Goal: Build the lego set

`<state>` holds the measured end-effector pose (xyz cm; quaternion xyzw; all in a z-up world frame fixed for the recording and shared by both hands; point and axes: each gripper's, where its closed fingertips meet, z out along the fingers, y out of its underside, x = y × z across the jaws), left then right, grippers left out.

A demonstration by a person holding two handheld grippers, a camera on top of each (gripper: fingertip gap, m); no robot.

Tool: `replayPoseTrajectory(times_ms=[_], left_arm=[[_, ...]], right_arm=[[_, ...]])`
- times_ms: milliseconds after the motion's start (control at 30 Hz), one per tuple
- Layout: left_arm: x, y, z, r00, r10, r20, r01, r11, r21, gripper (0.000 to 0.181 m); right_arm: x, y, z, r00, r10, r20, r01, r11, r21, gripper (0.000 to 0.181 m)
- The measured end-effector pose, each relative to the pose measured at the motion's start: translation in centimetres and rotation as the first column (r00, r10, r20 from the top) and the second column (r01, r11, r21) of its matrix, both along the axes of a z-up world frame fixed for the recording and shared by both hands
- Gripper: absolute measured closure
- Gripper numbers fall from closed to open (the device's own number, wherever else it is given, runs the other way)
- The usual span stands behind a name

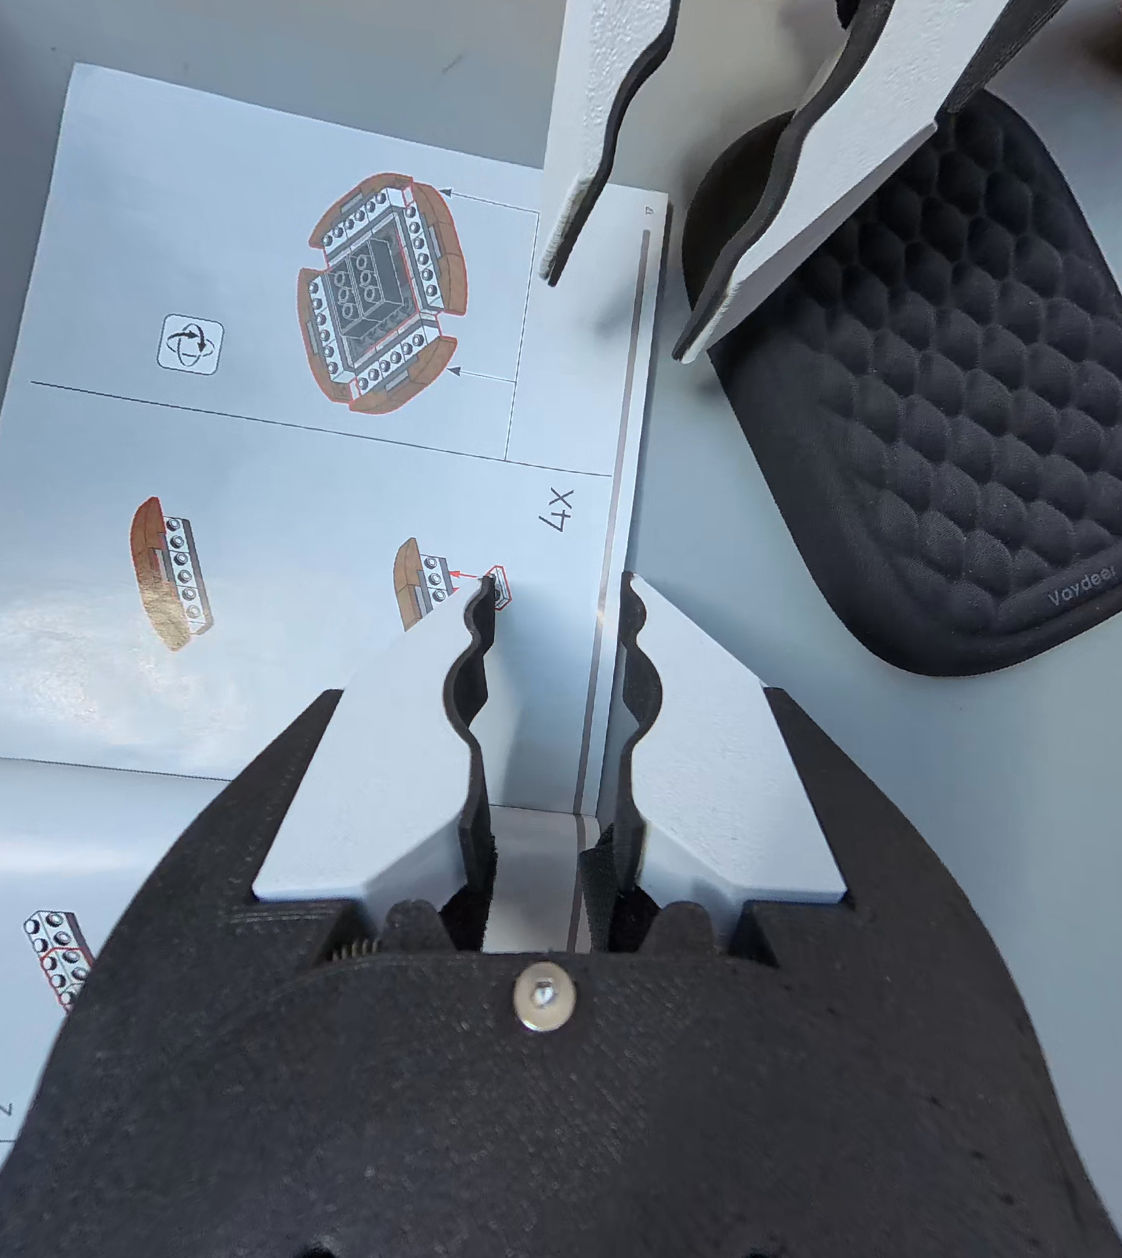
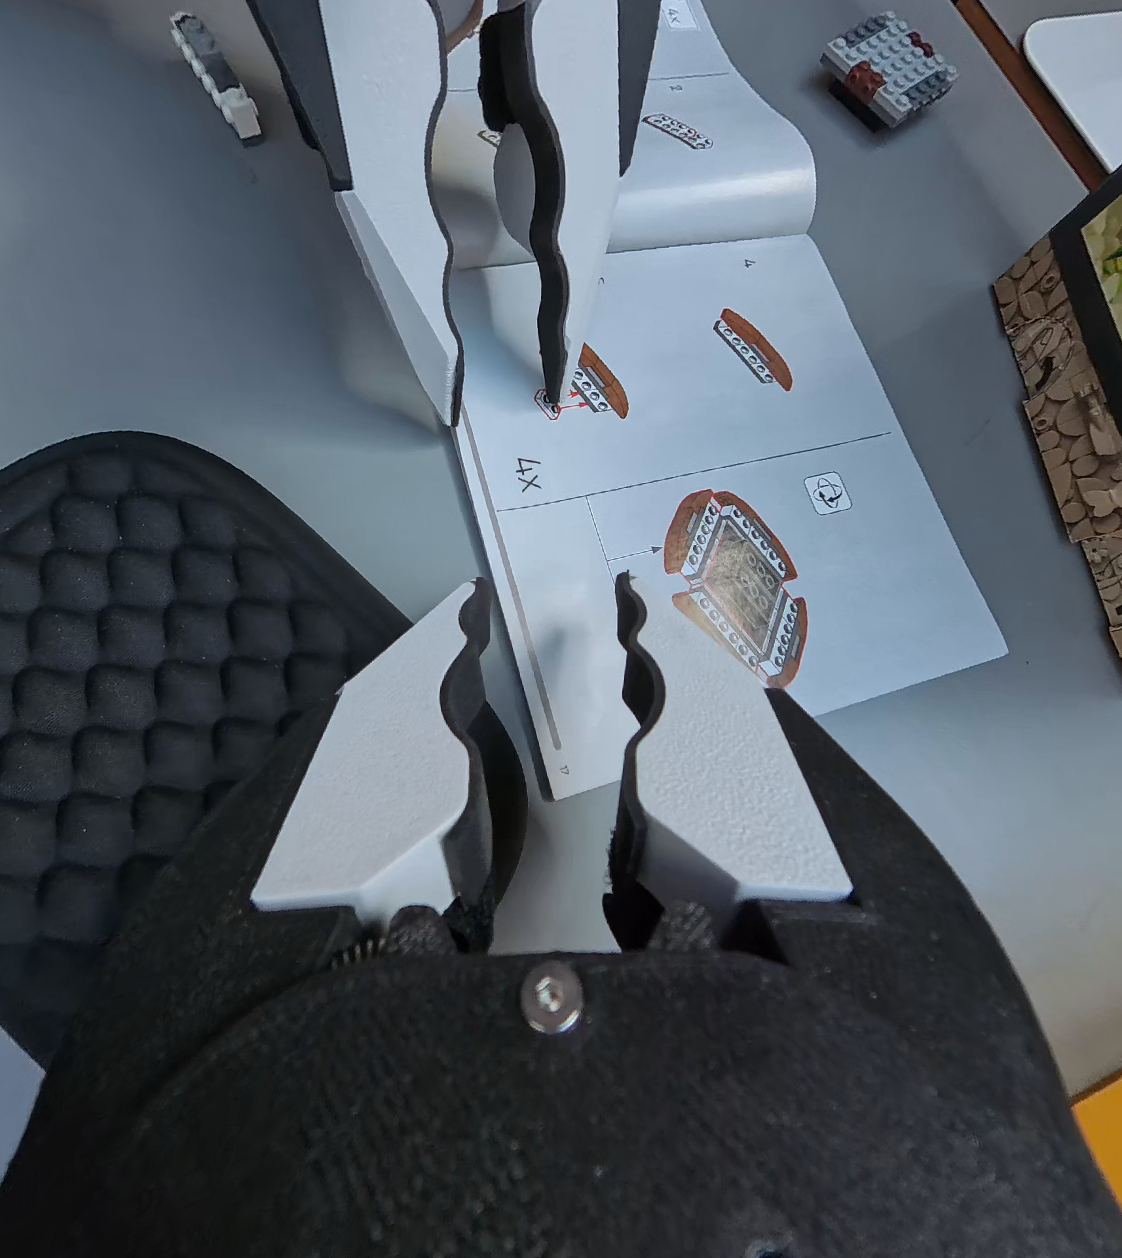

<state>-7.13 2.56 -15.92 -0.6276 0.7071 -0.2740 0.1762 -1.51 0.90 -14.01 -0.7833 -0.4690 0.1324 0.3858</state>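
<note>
In the right wrist view, a black quilted pad [image 2: 102, 647] with a honeycomb texture is seen at the left on the grey table [image 2: 136, 286]. The glossy instruction booklet [image 2: 850, 592] is spread flat at centre. Both the left gripper [image 1: 558, 585] and the right gripper [image 2: 551, 585] are held with jaws parted and empty over its edge. A studded grey lego block [image 2: 888, 68] is seen far right, well apart; a white-and-grey strip of bricks [image 2: 218, 75] lies far left, partly hidden.

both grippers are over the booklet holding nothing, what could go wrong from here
The left hand-held gripper has a fingertip on the instruction booklet; sliding could crease or drag the page. The right hand-held gripper hovers open nearby, so the two may collide. The grey brick assembly sits far off, needing a long reach.
</note>
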Motion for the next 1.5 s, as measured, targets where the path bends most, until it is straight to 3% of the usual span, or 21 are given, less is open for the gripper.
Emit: replayPoseTrajectory(times_ms=[200, 400, 833, 1000, 1233, 1300, 1400, 1500], left_arm=[[-0.1, 0.0, 0.1, 1.000, 0.013, 0.017, -0.012, 0.999, -0.035, 0.148], [-0.1, 0.1, 0.2, 0.999, 0.021, 0.031, -0.019, 0.997, -0.078, 0.151], [-0.1, 0.3, 0.3, 0.998, 0.040, 0.052, -0.031, 0.985, -0.170, 0.154], [0.1, -0.3, 0.6, 0.998, 0.032, 0.053, -0.021, 0.983, -0.184, 0.137], [2.9, -0.6, 1.6, 0.996, 0.037, 0.083, -0.040, 0.998, 0.038, 0.144], [3.5, -0.2, 1.2, 0.997, 0.045, 0.063, -0.052, 0.992, 0.115, 0.154], [4.0, 0.5, 0.7, 0.995, 0.077, 0.067, -0.090, 0.973, 0.214, 0.173], [3.8, 1.5, 1.5, 0.971, 0.195, 0.141, -0.223, 0.948, 0.226, 0.181]], right_arm=[[-2.1, -0.1, 1.0, 0.998, 0.060, -0.028, -0.058, 0.995, 0.081, 0.144], [-3.2, 0.1, 0.4, 0.992, 0.096, 0.084, -0.110, 0.977, 0.182, 0.152], [-0.7, 1.2, -1.0, 0.970, 0.027, 0.241, -0.080, 0.974, 0.211, 0.164], [-0.6, 1.7, -0.9, 0.968, 0.004, 0.252, -0.065, 0.970, 0.232, 0.180], [-0.7, 2.2, -0.2, 0.972, -0.030, 0.232, -0.033, 0.964, 0.264, 0.178], [-0.8, 2.3, 0.2, 0.976, -0.041, 0.215, -0.020, 0.962, 0.274, 0.176], [-0.3, 3.0, 2.2, 0.978, -0.101, 0.183, 0.026, 0.926, 0.376, 0.160], [1.1, 3.0, 6.6, 0.981, -0.171, 0.092, 0.096, 0.839, 0.535, 0.154]])
